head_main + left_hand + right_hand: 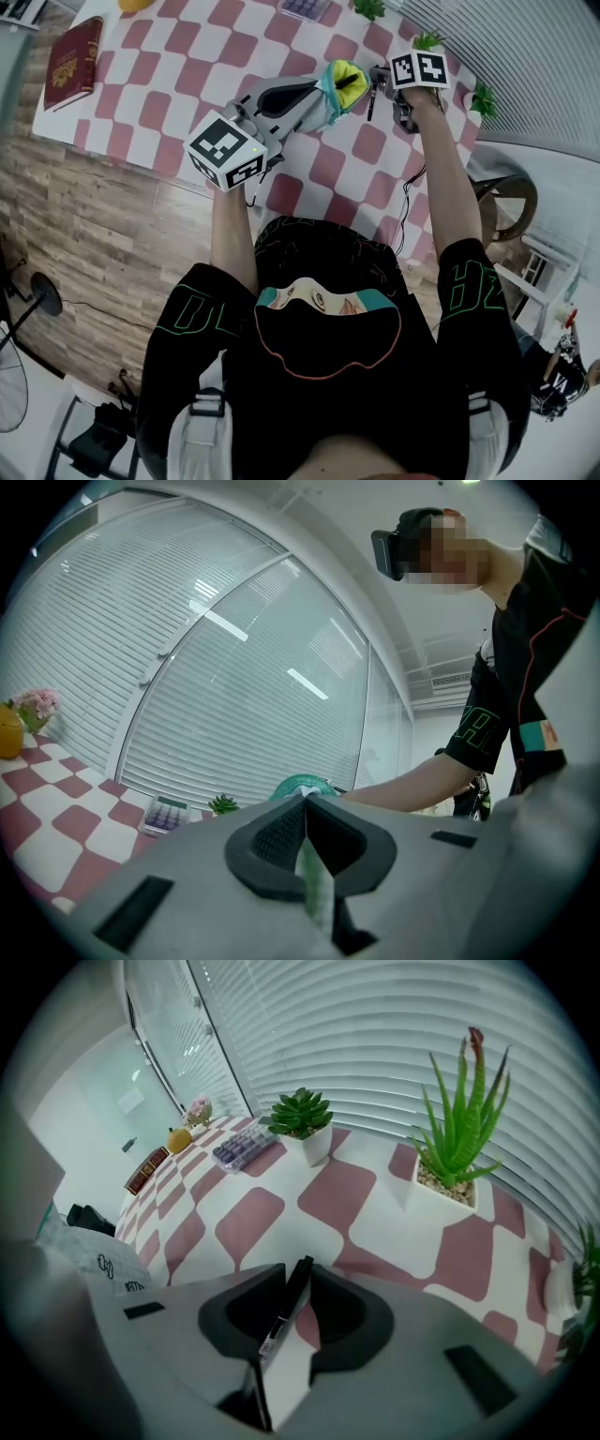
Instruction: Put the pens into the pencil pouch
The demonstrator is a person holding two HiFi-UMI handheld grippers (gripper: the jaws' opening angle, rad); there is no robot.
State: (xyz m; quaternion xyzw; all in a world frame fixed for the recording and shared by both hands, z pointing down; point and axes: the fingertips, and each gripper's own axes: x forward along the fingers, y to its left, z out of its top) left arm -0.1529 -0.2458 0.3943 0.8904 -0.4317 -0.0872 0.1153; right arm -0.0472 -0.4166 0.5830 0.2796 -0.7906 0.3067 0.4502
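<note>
The left tool (305, 803) has its jaws pressed together on a thin fold of the pencil pouch (336, 94) and holds it up off the checkered worktop (169, 84) with the yellow-lined mouth open. A dark shaft, probably a pen already inside, shows in that mouth.

The right tool (298, 1274) is tilted downward with its jaws set wide. A black pen (286, 1312) stands between them, leaning on the left jaw with a gap on the other side, so it looks loose rather than gripped. Its long axis runs along the jaws, with the tip past them.

The pouch mouth lies just to this tool's left. Beyond the pen tip the worktop shows, not the pouch. The pen seems to need a small shift left before it drops, or it may land beside the pouch.
</note>
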